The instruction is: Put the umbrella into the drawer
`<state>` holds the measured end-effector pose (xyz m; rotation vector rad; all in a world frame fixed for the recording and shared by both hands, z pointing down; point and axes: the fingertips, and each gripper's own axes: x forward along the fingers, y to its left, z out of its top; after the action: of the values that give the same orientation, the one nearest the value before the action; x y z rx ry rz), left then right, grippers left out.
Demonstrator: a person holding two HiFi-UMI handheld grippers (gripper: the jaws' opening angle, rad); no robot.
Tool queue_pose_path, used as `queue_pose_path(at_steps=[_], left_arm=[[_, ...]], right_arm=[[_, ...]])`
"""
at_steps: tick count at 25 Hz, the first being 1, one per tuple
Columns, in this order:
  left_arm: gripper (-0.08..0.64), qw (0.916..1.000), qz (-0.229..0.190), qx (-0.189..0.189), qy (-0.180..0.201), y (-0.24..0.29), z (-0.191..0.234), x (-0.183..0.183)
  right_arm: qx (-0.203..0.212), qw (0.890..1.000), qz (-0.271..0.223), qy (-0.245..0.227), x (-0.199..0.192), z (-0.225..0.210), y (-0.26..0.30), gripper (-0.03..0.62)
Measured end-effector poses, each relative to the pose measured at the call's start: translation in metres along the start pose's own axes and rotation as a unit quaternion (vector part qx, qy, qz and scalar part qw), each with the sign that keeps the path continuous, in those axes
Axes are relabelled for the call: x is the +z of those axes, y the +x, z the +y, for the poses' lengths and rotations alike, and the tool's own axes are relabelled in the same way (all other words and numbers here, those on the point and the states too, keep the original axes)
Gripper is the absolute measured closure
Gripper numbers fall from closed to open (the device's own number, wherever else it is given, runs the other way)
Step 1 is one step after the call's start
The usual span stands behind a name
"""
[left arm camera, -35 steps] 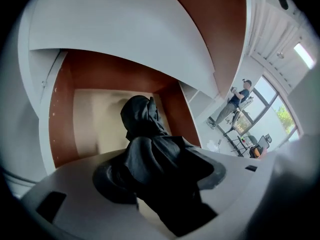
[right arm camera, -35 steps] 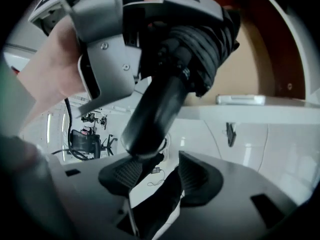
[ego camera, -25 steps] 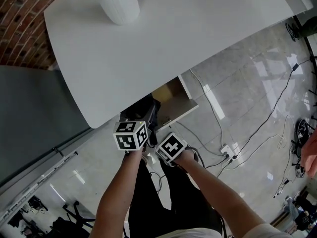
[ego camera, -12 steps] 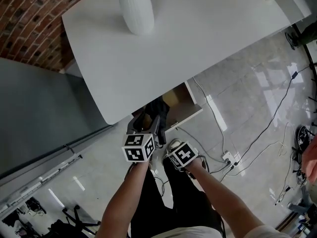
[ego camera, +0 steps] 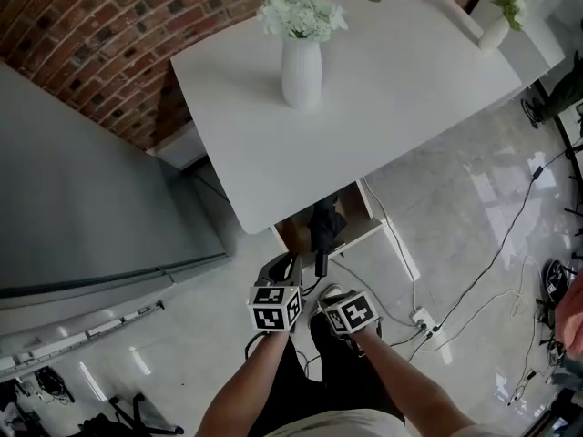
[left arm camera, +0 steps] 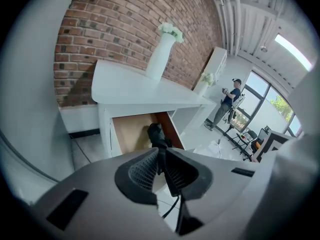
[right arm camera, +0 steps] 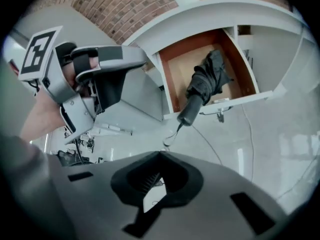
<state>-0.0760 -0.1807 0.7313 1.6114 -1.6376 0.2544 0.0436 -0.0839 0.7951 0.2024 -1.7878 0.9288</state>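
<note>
The black folded umbrella (ego camera: pixel 325 224) lies in the open wooden drawer (ego camera: pixel 368 232) under the white table (ego camera: pixel 383 80). Its handle (right arm camera: pixel 189 112) sticks out over the drawer's front edge. Both grippers hang above the floor, short of the drawer and clear of the umbrella. My left gripper (ego camera: pixel 286 262) has its jaws closing, almost together, with nothing between them; past its tips (left arm camera: pixel 161 150) I see the umbrella (left arm camera: pixel 156 134) in the drawer (left arm camera: pixel 129 134). My right gripper (ego camera: pixel 330 294) is shut and empty, with its tips (right arm camera: pixel 159 153) over bare floor. The right gripper view also catches the left gripper (right arm camera: pixel 141 60) at upper left.
A white vase of flowers (ego camera: pixel 301 62) stands on the table, a smaller one (ego camera: pixel 496 30) at its far corner. A brick wall (ego camera: pixel 118 35) is behind, a grey panel (ego camera: pixel 82 198) at left. Cables and a power strip (ego camera: pixel 421 315) lie on the glossy floor at right. A person (left arm camera: pixel 229 98) stands far off.
Both grippers have drawn back and up from the drawer, leaving the umbrella lying in it. Their jaws have closed. The head view has tilted up to show the vase and the brick wall.
</note>
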Motion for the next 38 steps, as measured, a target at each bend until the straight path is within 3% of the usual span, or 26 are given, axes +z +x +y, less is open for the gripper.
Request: queue_pose_path(at_steps=[11,18,38], left_arm=[[0.525,0.9983,0.04,-0.016,-0.038,-0.086,-0.017,-0.015],[0.525,0.9974,0.043,-0.053,-0.022,-0.119,-0.041,-0.003],[0.525,0.993,0.042,-0.104,0.037,-0.144,-0.045,0.032]], right_arm=[[-0.025,0.998,-0.035,-0.034,0.012,0.064,-0.052,0.575],[-0.027,0.995,-0.09,-0.043,0.031,0.1,-0.089,0.575],[-0.072,0.988,-0.125,-0.054,0.062,0.131,-0.109,0.575]])
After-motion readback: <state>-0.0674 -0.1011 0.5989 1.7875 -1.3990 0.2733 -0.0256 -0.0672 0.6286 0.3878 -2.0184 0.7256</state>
